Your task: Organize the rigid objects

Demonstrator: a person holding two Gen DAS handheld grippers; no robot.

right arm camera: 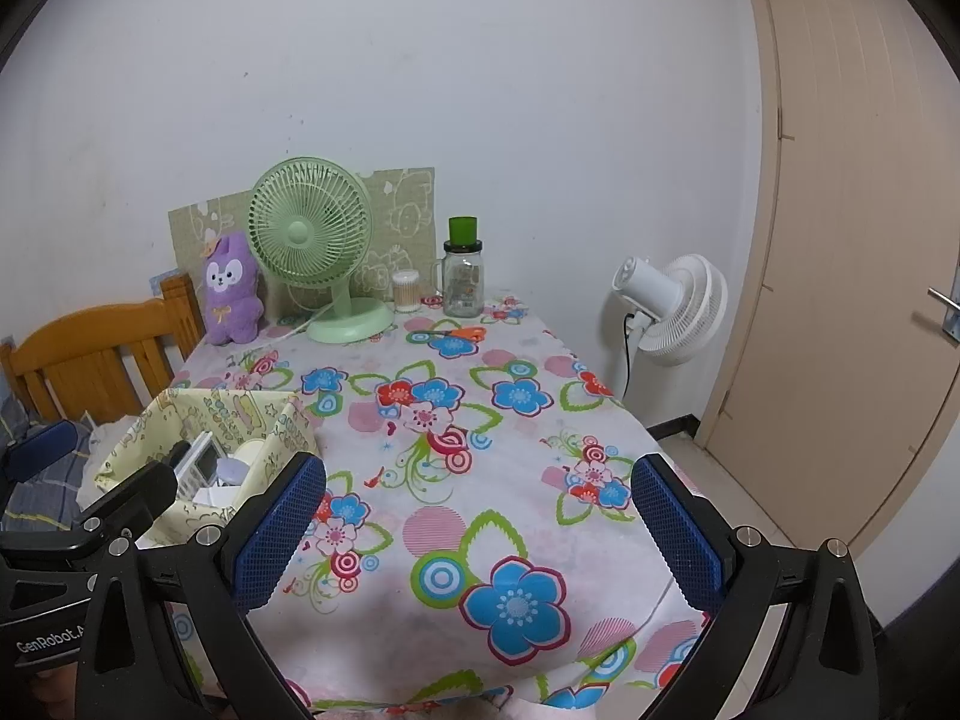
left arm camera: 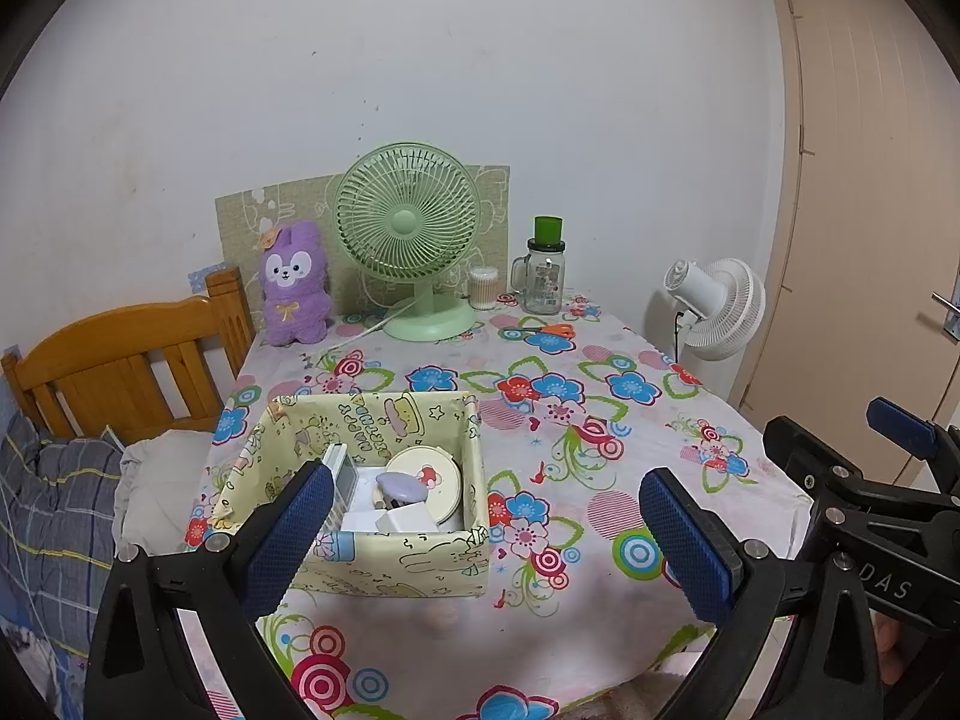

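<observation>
both jaws stand wide apart and empty, the left gripper over the yellow box at its 10 o'clock, whose white remote, round tin and smaller jumbled pieces are half hidden, right gripper above bare floral tablecloth.

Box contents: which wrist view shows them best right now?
Left wrist: it looks down into the yellow box, showing a round compact and white items. Right wrist shows the box at the left edge, partly blocked by the left gripper.
</observation>
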